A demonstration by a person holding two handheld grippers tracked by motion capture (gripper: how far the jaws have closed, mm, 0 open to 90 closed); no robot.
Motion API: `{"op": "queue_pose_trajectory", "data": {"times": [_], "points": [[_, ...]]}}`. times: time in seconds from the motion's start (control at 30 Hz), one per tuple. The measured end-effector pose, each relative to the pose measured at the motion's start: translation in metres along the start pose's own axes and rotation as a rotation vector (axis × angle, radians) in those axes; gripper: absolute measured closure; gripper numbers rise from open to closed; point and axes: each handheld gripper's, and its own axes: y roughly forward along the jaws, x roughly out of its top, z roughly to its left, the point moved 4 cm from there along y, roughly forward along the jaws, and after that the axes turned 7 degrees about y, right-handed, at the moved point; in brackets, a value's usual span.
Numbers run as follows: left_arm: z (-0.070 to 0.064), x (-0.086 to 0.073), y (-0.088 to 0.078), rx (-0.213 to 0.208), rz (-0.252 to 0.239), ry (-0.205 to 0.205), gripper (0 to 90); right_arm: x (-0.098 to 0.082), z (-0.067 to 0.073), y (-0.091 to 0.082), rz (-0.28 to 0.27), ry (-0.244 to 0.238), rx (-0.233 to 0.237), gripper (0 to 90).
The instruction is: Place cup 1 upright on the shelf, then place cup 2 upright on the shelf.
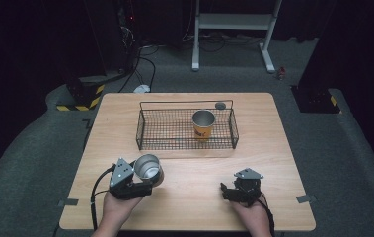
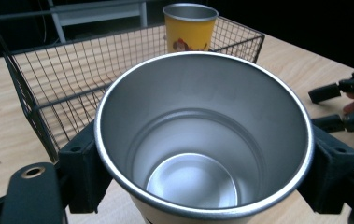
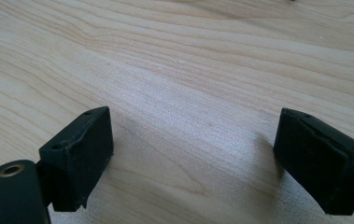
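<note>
1. A wooden table stands on a grey floor, and a black wire basket sits on it, toward the far side.
2. A yellow cup with a shiny silver inside stands upright in the basket, near the basket's right end.
3. A small round grey thing lies on the table just behind the basket, by its far right corner. It is too small to tell what it is.
4. The left gripper is in front of the basket, on the near left side. Its two black jaws press on both sides of a silver cup and hold it tight.
5. In the left gripper view, the silver cup is open at the top and has nothing inside. The basket is just behind it, and the yellow cup stands farther back.
6. The right gripper is in front of the basket too, on the near right side, well apart from the silver cup.
7. In the right gripper view, its jaws are spread wide, with bare wood between them.
8. A hand holds the left gripper, and another hand holds the right one.
</note>
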Motion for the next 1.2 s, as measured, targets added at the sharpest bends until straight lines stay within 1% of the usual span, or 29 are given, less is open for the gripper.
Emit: {"op": "queue_pose_trajectory", "data": {"times": [0.23,0.33,0.4,0.5,0.6,0.77,0.87,0.97,1.03,1.13,1.2], "points": [[0.008,0.016,0.007,0.018,-0.009,0.005,18.9,0.0,0.0,0.0,0.0,-0.001,0.0,11.6],[0.01,0.022,0.011,0.017,-0.018,0.001,18.9,0.0,0.0,0.0,-0.001,-0.003,0.0,11.6],[0.012,0.025,0.014,0.015,-0.014,0.0,18.9,0.0,0.0,0.0,0.001,-0.004,0.002,11.1],[0.014,0.028,0.019,0.0,-0.011,-0.005,18.9,0.0,0.0,0.0,0.002,-0.007,0.004,10.9],[0.015,0.029,0.027,0.002,0.003,0.007,18.9,0.001,0.001,0.001,0.004,-0.014,0.007,9.8],[0.016,0.031,0.034,-0.007,-0.012,-0.014,18.9,0.001,0.001,0.001,0.004,-0.014,0.007,9.9],[0.017,0.034,0.037,0.005,-0.019,-0.02,18.9,0.0,0.001,0.001,0.004,-0.011,0.008,9.9],[0.018,0.037,0.039,0.012,-0.022,-0.018,19.0,0.0,0.002,0.001,0.005,-0.01,0.007,9.9],[0.02,0.039,0.04,0.014,-0.027,-0.028,19.0,0.0,0.001,0.001,0.005,-0.011,0.007,9.9],[0.023,0.043,0.043,0.013,-0.022,-0.045,19.0,0.0,0.002,0.0,0.005,-0.011,0.008,9.9],[0.024,0.047,0.045,0.022,-0.02,-0.03,19.0,0.0,0.002,0.0,0.006,-0.01,0.008,9.9]]}}
